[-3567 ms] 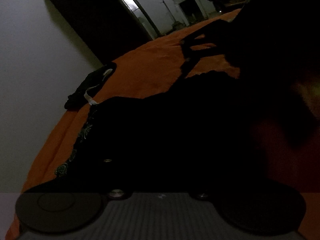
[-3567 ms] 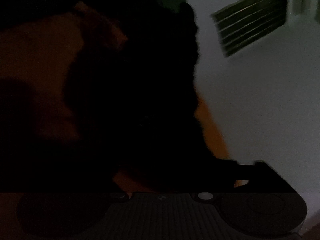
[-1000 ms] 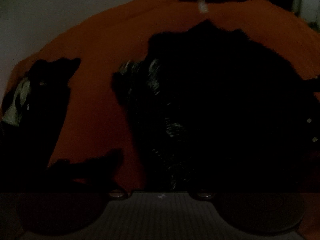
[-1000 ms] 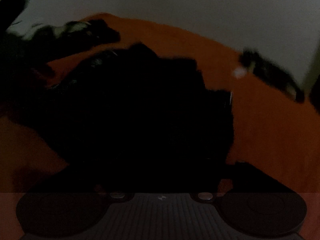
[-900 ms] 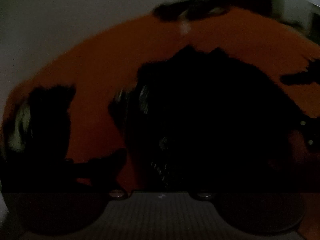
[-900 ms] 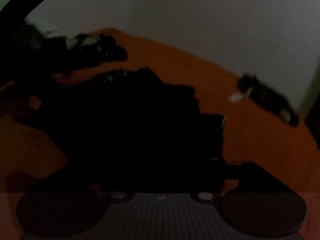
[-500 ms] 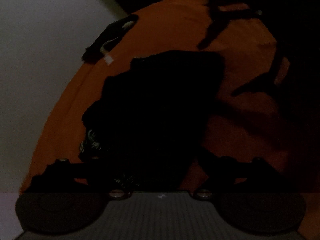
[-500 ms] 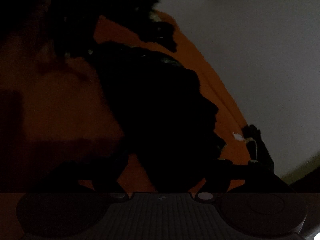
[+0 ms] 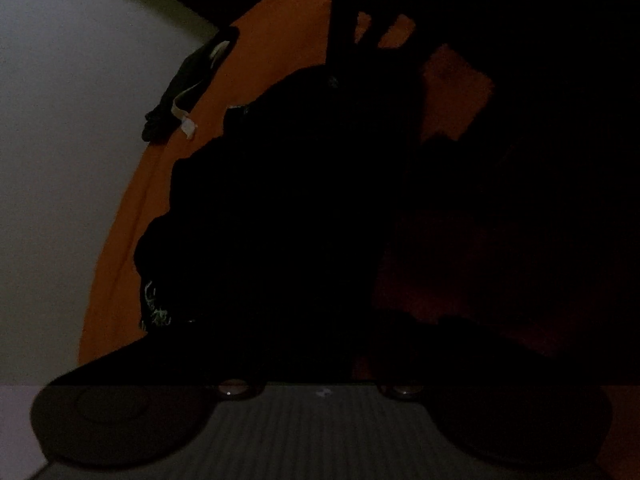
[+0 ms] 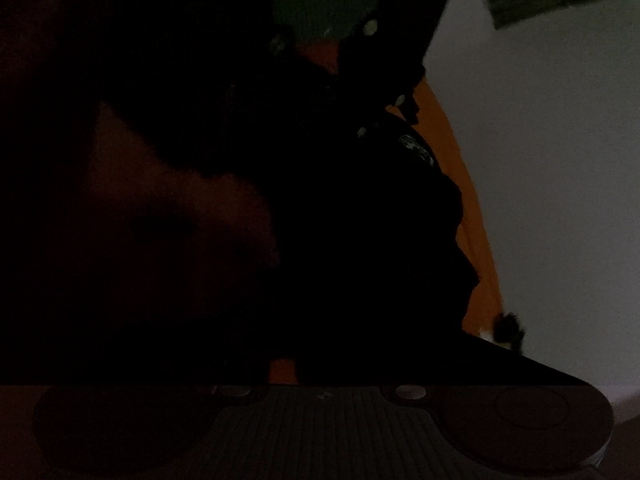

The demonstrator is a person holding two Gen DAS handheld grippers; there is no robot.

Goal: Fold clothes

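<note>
The room is very dark. A black garment [image 9: 280,208] lies bunched on an orange sheet [image 9: 264,52]; pale green embroidery shows at its near left edge. It also shows in the right wrist view [image 10: 360,240], with a pale print near its far end. My left gripper [image 9: 320,344] is low against the garment's near edge; its fingers are lost in the dark. My right gripper [image 10: 320,344] is low at the opposite edge, its fingers also lost against the black cloth. The other gripper's body [image 10: 400,28] shows at the far end of the right wrist view.
A second dark garment with pale trim [image 9: 188,92] lies at the sheet's far left edge, beside a pale floor [image 9: 60,160]. A small dark scrap [image 10: 508,328] sits at the sheet's edge in the right wrist view. A pale wall or floor [image 10: 560,160] lies beyond.
Both grippers have dropped closer to the black garment, which now fills more of each view. The views swung from facing across the sheet to facing along the garment.
</note>
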